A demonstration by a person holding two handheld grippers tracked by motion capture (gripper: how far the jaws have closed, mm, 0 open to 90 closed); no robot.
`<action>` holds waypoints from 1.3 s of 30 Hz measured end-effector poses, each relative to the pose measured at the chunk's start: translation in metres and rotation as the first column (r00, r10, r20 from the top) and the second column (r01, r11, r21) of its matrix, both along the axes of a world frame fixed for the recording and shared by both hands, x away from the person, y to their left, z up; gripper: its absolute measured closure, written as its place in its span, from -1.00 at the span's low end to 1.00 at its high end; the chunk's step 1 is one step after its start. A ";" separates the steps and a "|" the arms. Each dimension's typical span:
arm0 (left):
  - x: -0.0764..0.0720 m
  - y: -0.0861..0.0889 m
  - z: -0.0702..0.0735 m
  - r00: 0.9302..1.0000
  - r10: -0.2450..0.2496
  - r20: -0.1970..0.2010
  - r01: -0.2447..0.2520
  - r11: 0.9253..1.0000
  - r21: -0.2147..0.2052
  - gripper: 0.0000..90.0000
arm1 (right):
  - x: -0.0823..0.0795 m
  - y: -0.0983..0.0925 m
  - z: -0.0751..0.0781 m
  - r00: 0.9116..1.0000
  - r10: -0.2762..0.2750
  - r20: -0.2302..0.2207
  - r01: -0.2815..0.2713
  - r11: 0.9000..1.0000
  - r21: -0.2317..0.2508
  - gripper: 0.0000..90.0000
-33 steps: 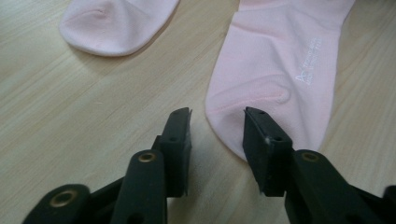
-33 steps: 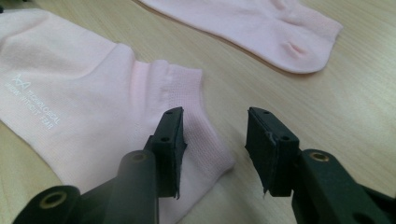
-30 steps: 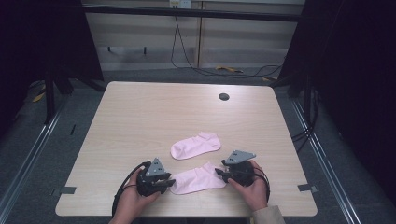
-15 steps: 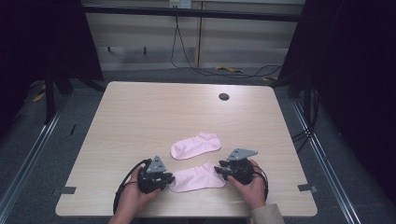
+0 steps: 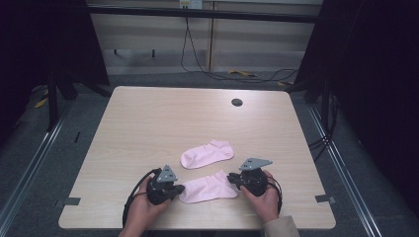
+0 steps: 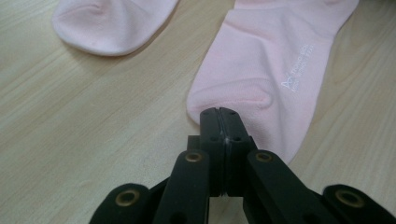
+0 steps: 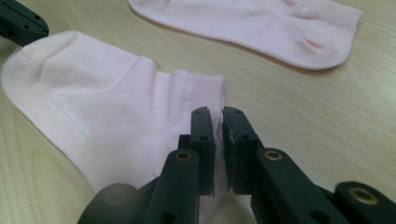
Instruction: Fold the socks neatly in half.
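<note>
At the near edge of the table (image 5: 148, 113), between two pairs of black jaws: one pink sock, the near sock (image 5: 207, 187), lying flat and crosswise. Left gripper (image 6: 219, 113): jaws just closed, pressed together on the toe end, a small fold of fabric pinched at the tips. Right gripper (image 7: 214, 114): jaws just closing, nearly together, the cuff edge caught in the thin slit between them. Grip at opposite ends most likely serves to lift the sock taut and level, without bunching, for carrying or laying onto its mate. Far sock (image 5: 207, 153): same pink, flat, just beyond the near one, apart from it, heel side toward the grippers; nothing between the two. Dark round hole (image 5: 236, 102): far side of the table, well apart, no obstacle. Cables trail from each gripper toward the person's hands, clear of the socks. Remaining tabletop bare wood.
</note>
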State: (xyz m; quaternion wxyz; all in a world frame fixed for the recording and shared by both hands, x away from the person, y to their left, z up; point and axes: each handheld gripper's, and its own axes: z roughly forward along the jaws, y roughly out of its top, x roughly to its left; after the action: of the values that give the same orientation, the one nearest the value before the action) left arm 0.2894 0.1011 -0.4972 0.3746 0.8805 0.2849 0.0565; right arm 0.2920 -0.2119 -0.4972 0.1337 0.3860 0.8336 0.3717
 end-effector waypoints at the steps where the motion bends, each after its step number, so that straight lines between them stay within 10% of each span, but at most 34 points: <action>1: 0.000 0.000 0.000 1.000 0.008 0.009 -0.008 1.000 -0.004 0.99 | 0.000 0.000 0.001 1.000 -0.008 0.000 0.008 1.000 0.008 0.87; 23: 0.020 0.001 0.037 0.998 0.057 0.029 -0.055 0.995 -0.089 1.00 | 0.013 -0.007 0.033 0.999 0.038 0.006 -0.038 0.993 0.110 0.89; 39: 0.050 -0.007 0.046 0.995 0.095 0.037 -0.091 0.992 -0.085 1.00 | 0.055 -0.007 0.048 0.999 0.052 0.012 -0.053 0.997 0.064 0.89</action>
State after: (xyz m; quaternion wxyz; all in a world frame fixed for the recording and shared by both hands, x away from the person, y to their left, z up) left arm 0.3398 0.0938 -0.4515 0.4137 0.8485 0.3201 0.0798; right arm 0.3471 -0.2191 -0.4491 0.1158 0.3660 0.8303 0.4039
